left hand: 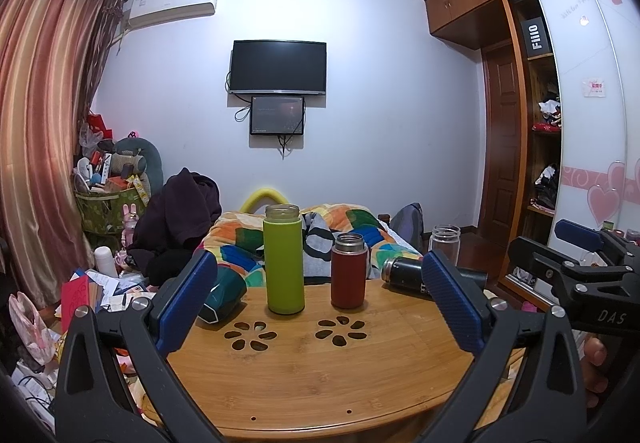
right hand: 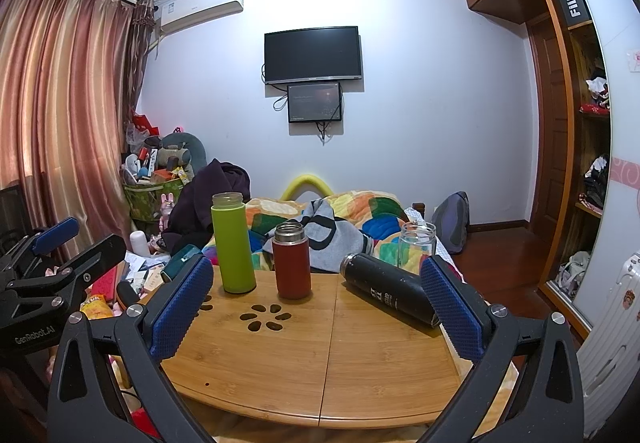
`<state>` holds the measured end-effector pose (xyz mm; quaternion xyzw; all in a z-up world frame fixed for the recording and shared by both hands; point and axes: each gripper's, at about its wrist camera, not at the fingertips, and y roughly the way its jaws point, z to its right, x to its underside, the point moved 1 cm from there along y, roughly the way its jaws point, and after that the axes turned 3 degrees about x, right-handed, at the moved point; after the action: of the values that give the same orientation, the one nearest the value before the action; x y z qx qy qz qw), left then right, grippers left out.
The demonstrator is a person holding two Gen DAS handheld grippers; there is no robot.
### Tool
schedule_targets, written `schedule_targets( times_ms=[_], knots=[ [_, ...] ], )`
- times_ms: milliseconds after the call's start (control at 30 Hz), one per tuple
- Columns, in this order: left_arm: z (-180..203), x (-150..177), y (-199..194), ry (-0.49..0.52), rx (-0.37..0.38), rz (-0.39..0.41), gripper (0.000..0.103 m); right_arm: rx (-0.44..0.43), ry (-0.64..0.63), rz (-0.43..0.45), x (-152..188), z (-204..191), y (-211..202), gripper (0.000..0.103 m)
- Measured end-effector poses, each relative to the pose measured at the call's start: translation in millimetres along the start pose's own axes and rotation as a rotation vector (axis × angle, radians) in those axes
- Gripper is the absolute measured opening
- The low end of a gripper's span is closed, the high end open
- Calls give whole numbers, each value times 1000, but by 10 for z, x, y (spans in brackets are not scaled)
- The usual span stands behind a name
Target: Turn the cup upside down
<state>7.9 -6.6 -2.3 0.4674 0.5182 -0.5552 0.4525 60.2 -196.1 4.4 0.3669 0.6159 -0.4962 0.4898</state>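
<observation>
A tall green cup [left hand: 284, 261] [right hand: 233, 243] and a shorter red cup [left hand: 349, 270] [right hand: 291, 261] stand upright with open mouths on the wooden table [left hand: 320, 371] [right hand: 320, 355]. A black cup [left hand: 404, 275] [right hand: 390, 293] lies on its side at the right. A dark teal cup [left hand: 224, 293] [right hand: 180, 263] lies at the table's left edge. A clear glass cup [left hand: 445, 243] [right hand: 416, 245] stands upright behind the black one. My left gripper [left hand: 320, 299] is open and empty, short of the cups. My right gripper [right hand: 316, 301] is open and empty, near the black cup.
A bed with a colourful quilt [left hand: 344, 227] lies behind the table. Clutter and papers [left hand: 104, 291] cover the floor at the left. A wardrobe [left hand: 540, 147] stands at the right. The right gripper's body [left hand: 580, 275] shows in the left wrist view.
</observation>
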Motion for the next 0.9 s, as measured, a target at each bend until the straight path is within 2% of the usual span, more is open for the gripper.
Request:
schedule_targets(
  times_ms=[333, 500, 567, 633, 700, 900],
  knots=[
    [-25, 27, 33, -4, -2, -14, 103, -1, 5, -2, 4, -5, 9, 103],
    [-46, 39, 162, -6, -3, -45, 103, 5, 11, -12, 29, 15, 53, 103],
    [-82, 30, 287, -9, 28, -57, 103, 7, 18, -21, 79, 90, 125, 103],
    [-133, 22, 489, -4, 56, -74, 103, 10, 28, -32, 104, 141, 185, 103],
    [-199, 32, 812, 1, 54, -120, 103, 16, 38, -41, 132, 202, 234, 103],
    [-494, 230, 2027, -21, 2, -336, 103, 44, 64, -74, 244, 399, 385, 103]
  ],
)
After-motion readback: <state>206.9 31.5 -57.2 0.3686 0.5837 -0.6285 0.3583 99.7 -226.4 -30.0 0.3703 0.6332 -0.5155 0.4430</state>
